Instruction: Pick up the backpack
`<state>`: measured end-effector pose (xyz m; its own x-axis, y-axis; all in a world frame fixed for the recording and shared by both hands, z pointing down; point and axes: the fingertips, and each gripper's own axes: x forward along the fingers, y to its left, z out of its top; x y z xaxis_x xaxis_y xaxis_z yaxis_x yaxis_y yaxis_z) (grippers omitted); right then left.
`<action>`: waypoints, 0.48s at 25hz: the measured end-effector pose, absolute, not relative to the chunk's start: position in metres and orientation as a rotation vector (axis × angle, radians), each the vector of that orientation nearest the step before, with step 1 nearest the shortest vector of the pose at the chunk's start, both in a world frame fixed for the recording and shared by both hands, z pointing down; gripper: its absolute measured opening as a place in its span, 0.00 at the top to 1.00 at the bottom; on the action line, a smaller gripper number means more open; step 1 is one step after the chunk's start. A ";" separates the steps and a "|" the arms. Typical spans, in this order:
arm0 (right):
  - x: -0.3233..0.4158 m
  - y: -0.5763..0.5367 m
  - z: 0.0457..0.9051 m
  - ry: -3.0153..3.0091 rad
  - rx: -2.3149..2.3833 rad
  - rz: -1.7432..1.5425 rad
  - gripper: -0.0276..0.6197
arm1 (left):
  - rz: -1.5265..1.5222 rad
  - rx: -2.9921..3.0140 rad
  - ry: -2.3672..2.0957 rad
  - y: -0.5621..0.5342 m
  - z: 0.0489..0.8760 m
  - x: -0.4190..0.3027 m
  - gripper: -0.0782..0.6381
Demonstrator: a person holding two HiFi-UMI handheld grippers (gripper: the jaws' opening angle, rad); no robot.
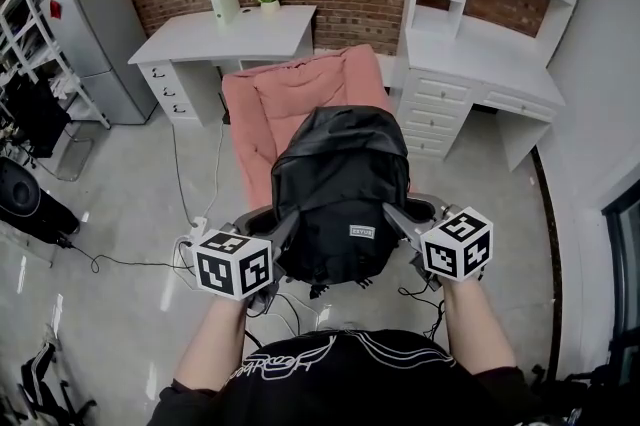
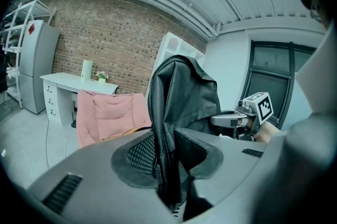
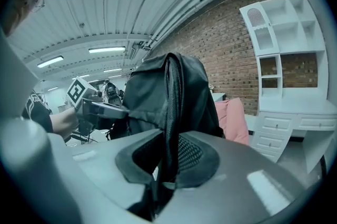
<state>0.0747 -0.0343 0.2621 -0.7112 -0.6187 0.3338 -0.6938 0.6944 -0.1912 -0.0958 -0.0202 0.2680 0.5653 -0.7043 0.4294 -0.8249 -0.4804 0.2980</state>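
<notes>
Head view: left gripper [image 1: 284,230] and right gripper [image 1: 396,215] are pinching the backpack [image 1: 341,184], jaws narrow, at nine and three o'clock. They're seemingly sharing its weight.

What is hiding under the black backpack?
In the head view, a pink padded chair shows beneath the backpack, with cables near its bottom edge. The chair's front part is covered, so anything lying there cannot be seen.

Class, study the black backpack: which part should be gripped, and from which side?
Grip the backpack by its thin side edges, one gripper from each side, as here: the left gripper and right gripper each pinch a narrow fold. The body looks too bulky for the jaws; two opposite holds should keep it level.
</notes>
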 end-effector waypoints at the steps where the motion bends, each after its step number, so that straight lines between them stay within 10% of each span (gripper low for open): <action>1: 0.074 -0.035 0.262 -2.664 1.046 0.447 0.88 | 0.342 2.327 -1.232 -0.021 0.268 -0.096 0.75; 12: 0.075 -0.043 0.268 -2.674 1.034 0.457 0.88 | 0.362 2.316 -1.251 -0.027 0.271 -0.095 0.75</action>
